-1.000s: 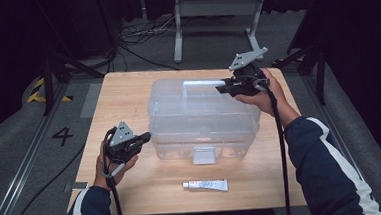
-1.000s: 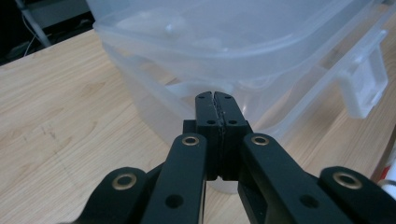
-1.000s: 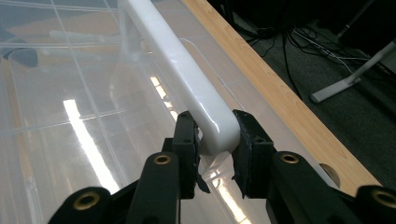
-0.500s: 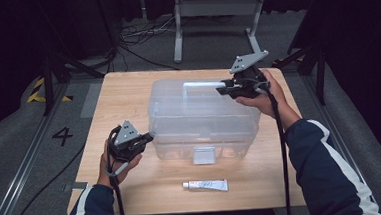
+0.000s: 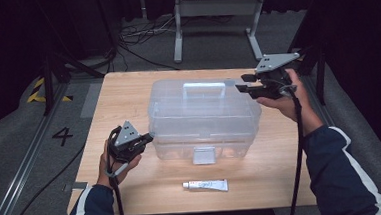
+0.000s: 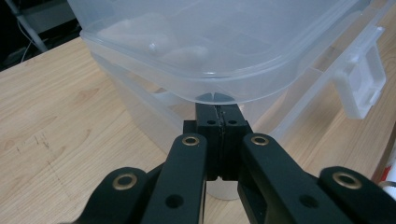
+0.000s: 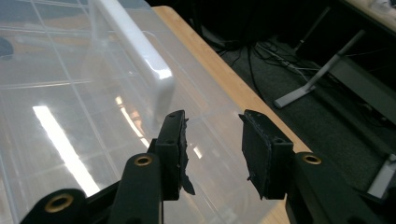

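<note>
A clear plastic storage box (image 5: 204,116) with a white handle (image 5: 205,89) on its lid stands mid-table. My left gripper (image 5: 148,137) is shut at the box's front left corner. In the left gripper view its joined tips (image 6: 217,112) sit right under the lid rim (image 6: 210,88), with nothing between them. My right gripper (image 5: 242,83) hovers over the box's back right corner. Its jaws have just been opening and stand apart (image 7: 212,140) above the lid (image 7: 60,93), with nothing between them. The handle (image 7: 140,51) lies beyond its left jaw.
A small white tube (image 5: 206,185) lies near the wooden table's (image 5: 122,91) front edge. The box's front latch (image 6: 362,86) hangs at the right in the left gripper view. Cables and a metal stand (image 5: 213,16) are on the floor behind the table.
The right gripper has moved right, off the handle area toward the box's right edge, and its jaws stand wider apart. The left gripper has stayed put.
</note>
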`<state>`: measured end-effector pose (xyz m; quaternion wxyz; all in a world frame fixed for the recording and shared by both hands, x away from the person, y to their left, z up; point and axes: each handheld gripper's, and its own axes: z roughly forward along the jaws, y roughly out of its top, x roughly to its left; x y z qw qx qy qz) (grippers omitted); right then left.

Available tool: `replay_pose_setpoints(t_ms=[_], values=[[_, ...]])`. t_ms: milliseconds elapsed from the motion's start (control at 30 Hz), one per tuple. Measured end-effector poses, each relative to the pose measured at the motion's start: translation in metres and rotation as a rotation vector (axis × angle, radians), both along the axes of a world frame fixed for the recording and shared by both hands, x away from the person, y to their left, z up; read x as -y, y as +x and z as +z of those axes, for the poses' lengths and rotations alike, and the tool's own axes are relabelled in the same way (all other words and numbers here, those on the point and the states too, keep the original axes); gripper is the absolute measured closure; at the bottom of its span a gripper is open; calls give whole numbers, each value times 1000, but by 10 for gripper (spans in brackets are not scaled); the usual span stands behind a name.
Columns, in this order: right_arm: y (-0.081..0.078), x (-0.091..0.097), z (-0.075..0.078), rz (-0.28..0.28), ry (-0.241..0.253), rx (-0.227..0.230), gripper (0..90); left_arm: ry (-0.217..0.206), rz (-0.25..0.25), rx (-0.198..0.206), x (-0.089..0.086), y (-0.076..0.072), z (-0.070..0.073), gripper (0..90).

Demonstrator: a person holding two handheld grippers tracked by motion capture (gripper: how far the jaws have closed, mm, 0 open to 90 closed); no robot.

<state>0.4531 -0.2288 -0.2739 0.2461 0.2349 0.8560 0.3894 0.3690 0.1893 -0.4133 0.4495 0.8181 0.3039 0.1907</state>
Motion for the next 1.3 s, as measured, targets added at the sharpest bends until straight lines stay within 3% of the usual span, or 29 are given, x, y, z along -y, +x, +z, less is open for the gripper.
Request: replay_pose_setpoints(t_ms=[233,400,467,533,767,900,967,1067,1133,1233,1300], values=[[-12,34,-4,-51,60,37,579,8,-1,2,1,0,1,900],[-20,50,-15,-53,82,44,543,17,-1,5,0,0,2,900],[-27,61,-22,-48,86,75,509,16,0,6,0,0,3,900],[-30,67,-27,-46,105,79,485,14,0,12,1,0,5,900],[-37,77,-54,-50,72,77,438,12,0,18,1,2,7,900],[-37,79,-66,-46,55,55,424,11,0,20,1,2,8,900],[-37,79,-74,-41,20,45,415,13,2,22,1,2,9,900],[-37,81,-84,-20,25,20,407,9,3,27,1,3,11,900],[-36,79,-92,-14,-5,1,395,-1,2,26,1,3,12,900],[-36,77,-100,3,-9,-21,391,0,-1,31,1,5,13,900],[-36,75,-102,6,-13,-18,391,0,-1,31,1,5,13,900]])
